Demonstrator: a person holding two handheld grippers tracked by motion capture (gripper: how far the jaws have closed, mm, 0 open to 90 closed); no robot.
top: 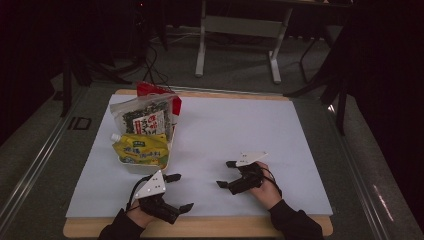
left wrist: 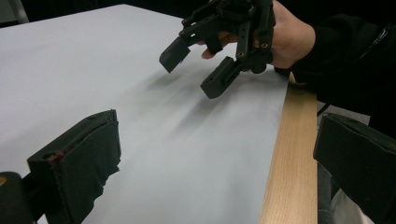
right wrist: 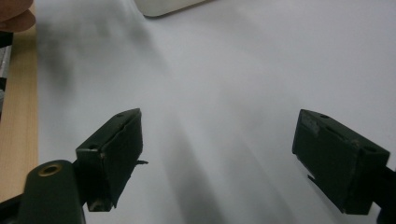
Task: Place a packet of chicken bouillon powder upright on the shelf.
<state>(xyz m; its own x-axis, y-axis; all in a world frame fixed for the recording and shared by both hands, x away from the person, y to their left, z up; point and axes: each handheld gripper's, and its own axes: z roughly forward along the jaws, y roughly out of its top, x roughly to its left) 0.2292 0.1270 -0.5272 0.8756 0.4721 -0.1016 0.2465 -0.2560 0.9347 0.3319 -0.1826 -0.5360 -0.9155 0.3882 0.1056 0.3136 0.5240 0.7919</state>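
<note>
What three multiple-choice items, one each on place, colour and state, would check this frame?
1. Where is the white tray of packets?
A. left part of the sheet
B. right edge
C. on the floor

2. What colour is the spouted pouch at the front of the tray?
A. blue
B. yellow
C. black

3. How are the left gripper and right gripper?
A. both shut
B. one shut
C. both open, holding nothing

Answers: A, the tray sits left of both grippers; B, its front is yellow; C, the jaws stand apart over bare sheet.

Left claw (top: 179, 192) and right claw (top: 225, 174), both agape, empty, low.
</note>
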